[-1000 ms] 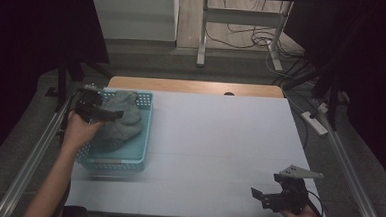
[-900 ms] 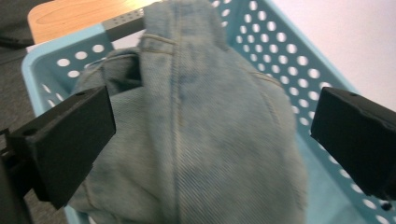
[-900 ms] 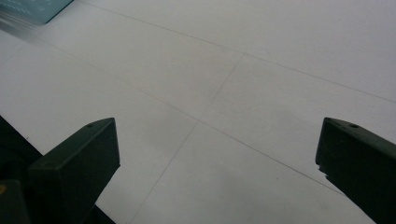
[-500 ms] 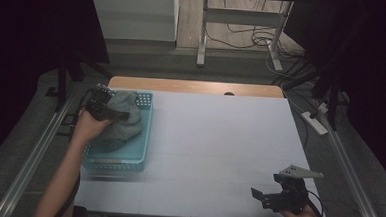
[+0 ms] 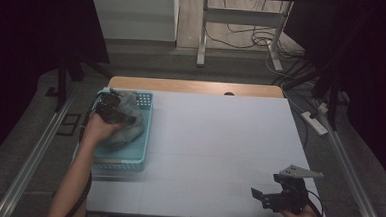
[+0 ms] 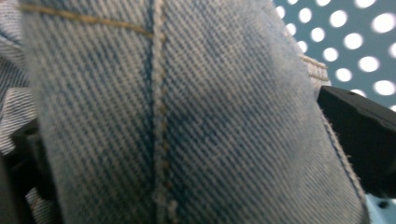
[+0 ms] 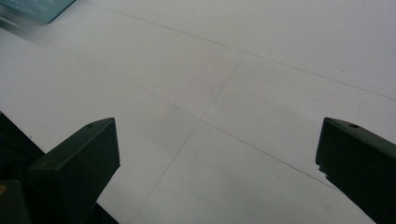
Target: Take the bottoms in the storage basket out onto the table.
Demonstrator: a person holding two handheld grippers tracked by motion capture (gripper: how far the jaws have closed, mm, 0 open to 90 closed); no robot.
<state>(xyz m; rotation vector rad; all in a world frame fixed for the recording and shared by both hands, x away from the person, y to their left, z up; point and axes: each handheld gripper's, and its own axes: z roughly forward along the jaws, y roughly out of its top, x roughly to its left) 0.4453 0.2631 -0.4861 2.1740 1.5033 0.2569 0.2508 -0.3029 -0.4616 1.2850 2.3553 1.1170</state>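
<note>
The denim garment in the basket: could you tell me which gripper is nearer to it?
Left. The left gripper is on the denim garment; the right gripper rests at the table's opposite near corner.

A pair of faded blue jeans [image 5: 128, 117] is lying crumpled in a heap inside a light turquoise basket [image 5: 123, 157] with perforated walls, which is sitting at the left edge of the table. In the left gripper view, the denim [image 6: 177, 116] is showing its twill weave and a tan-stitched seam running upright.
</note>
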